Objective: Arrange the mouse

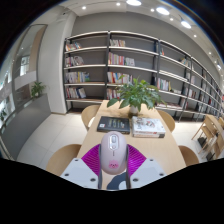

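A white and pale grey computer mouse with a small pink mark at its near end sits between my two fingers. My gripper is shut on it, the magenta pads pressing on both its sides. I hold it raised above the near end of a long wooden table. The mouse's underside is hidden.
On the table beyond the mouse stand a potted green plant, a dark book and a stack of books. Chairs stand round the table. Tall bookshelves line the far wall. Open floor lies to the left.
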`<state>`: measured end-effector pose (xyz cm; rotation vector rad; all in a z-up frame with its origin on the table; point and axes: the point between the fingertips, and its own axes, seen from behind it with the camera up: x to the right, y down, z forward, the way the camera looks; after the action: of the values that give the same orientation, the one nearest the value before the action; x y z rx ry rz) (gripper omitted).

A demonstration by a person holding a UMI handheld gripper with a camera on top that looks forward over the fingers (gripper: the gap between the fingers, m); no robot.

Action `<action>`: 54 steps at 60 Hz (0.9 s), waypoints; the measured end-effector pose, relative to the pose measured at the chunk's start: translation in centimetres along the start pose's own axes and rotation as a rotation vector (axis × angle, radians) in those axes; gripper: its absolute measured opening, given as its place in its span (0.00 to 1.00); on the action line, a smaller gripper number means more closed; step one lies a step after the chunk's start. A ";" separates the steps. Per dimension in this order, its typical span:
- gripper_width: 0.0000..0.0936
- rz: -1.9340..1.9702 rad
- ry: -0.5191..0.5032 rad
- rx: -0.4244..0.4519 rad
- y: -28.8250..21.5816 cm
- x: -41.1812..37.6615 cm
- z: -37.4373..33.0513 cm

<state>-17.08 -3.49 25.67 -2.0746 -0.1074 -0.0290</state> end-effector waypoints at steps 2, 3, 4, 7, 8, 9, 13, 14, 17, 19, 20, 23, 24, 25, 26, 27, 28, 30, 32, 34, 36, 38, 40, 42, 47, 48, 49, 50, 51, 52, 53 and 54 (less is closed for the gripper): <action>0.34 0.004 0.016 0.012 -0.7 1.7 0.1; 0.34 0.007 0.024 0.016 -1.0 2.6 0.2; 0.34 0.011 0.033 0.021 -0.6 3.0 0.1; 0.34 0.025 0.049 0.007 -0.3 5.8 1.3; 0.34 0.029 0.051 -0.008 -0.3 6.9 1.9; 0.34 0.032 0.055 -0.018 1.0 7.3 2.1; 0.34 0.027 0.059 -0.090 4.6 9.4 3.8; 0.34 0.028 0.058 -0.112 5.6 9.8 4.4; 0.34 0.035 0.042 -0.182 10.1 10.2 5.7; 0.34 0.033 0.032 -0.228 12.6 10.5 6.6; 0.34 0.029 0.031 -0.251 13.9 10.5 6.8; 0.34 0.021 0.030 -0.305 17.1 10.8 7.5; 0.34 0.022 0.027 -0.321 18.0 10.8 7.7; 0.34 0.025 0.023 -0.337 18.9 10.7 7.8; 0.34 0.029 0.017 -0.351 19.8 10.5 8.0; 0.34 0.037 0.011 -0.363 20.6 10.4 8.2; 0.34 0.046 0.008 -0.373 21.3 10.1 8.2; 0.34 0.064 0.003 -0.382 22.7 10.0 8.9; 0.34 0.081 0.000 -0.402 23.6 9.8 8.9; 0.34 0.090 -0.006 -0.417 24.6 9.6 9.1; 0.35 0.094 -0.013 -0.429 25.4 9.3 9.2; 0.35 0.096 -0.013 -0.442 26.4 9.3 9.3; 0.37 0.095 -0.008 -0.434 26.7 9.2 9.2; 0.38 0.106 -0.005 -0.427 26.5 9.3 9.5; 0.45 0.109 0.004 -0.420 26.6 9.4 9.3; 0.46 0.105 0.005 -0.419 26.6 9.4 9.3; 0.48 0.101 0.006 -0.420 26.7 9.4 9.2; 0.49 0.098 0.007 -0.420 26.7 9.4 9.3; 0.50 0.099 0.009 -0.424 26.6 9.4 9.6; 0.51 0.097 0.008 -0.426 26.7 9.3 9.6; 0.52 0.095 0.008 -0.427 26.7 9.3 9.6; 0.56 0.090 0.008 -0.430 26.7 9.3 9.6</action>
<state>-5.70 -7.35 -1.64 -2.5068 -0.0010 -0.0045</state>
